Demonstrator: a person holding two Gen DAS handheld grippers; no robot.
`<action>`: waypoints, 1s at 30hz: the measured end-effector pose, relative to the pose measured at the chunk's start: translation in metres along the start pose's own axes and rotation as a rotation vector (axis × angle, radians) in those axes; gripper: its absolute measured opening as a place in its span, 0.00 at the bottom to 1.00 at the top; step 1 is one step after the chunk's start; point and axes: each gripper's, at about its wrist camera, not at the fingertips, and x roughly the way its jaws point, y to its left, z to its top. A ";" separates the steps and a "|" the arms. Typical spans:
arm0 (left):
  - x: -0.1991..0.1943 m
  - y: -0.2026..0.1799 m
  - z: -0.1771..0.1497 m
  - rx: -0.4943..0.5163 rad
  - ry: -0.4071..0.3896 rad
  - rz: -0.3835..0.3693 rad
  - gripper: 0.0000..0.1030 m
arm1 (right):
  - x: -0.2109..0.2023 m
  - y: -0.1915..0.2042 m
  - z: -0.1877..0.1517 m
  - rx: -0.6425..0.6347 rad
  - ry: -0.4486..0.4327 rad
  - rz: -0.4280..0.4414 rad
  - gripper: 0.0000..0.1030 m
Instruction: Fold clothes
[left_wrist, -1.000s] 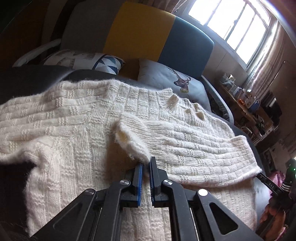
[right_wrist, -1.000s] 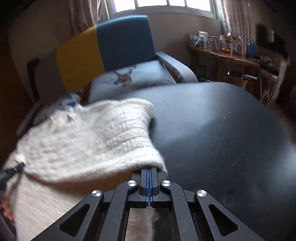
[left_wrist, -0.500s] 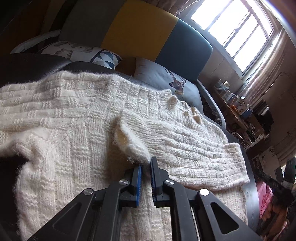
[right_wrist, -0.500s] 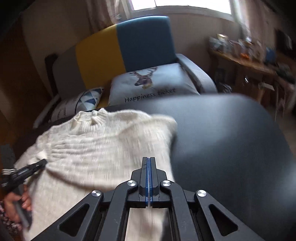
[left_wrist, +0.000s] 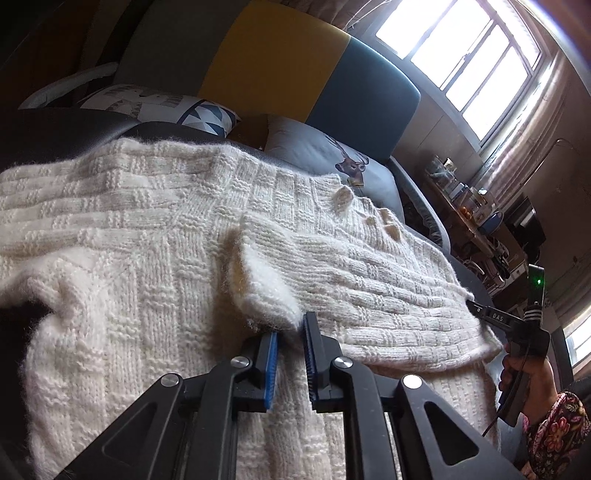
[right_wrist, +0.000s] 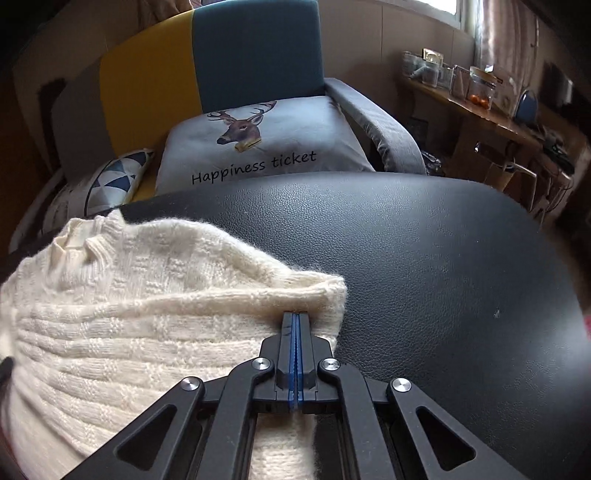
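**Cream knit sweater spread on a black padded bench, one sleeve folded across the body**

The sweater (left_wrist: 147, 266) is a thick, fuzzy cream knit with a basket-weave block pattern and a ribbed collar (right_wrist: 88, 240). It lies flat on the black leather-textured bench (right_wrist: 424, 258), covering the bench's left part as the right wrist view shows it. One sleeve (left_wrist: 369, 280) is folded over the chest, its cuff (left_wrist: 266, 291) ending just in front of the left tongs (left_wrist: 290, 332). These stand slightly parted, the blue pads with a narrow gap between them and nothing gripped; the cuff rests just beyond their tips. The right tongs (right_wrist: 295, 325) are pressed fully together at the folded edge of the knit (right_wrist: 325, 295), apparently pinching it. In the left wrist view the right tongs' tip meets the sweater's far edge, held by a hand (left_wrist: 524, 373) in a floral sleeve (left_wrist: 554, 432). Behind the bench stands an armchair (right_wrist: 255, 48) with a deer-print cushion (right_wrist: 258, 144).
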 end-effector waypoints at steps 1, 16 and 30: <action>0.000 0.001 0.000 -0.006 0.001 -0.007 0.12 | -0.008 -0.007 0.000 0.048 -0.009 0.021 0.00; 0.000 0.006 0.002 -0.024 0.007 -0.035 0.14 | -0.055 -0.023 -0.089 0.038 0.003 0.082 0.00; 0.002 0.003 0.003 0.008 0.008 -0.009 0.15 | -0.016 -0.010 -0.016 0.062 0.035 0.024 0.00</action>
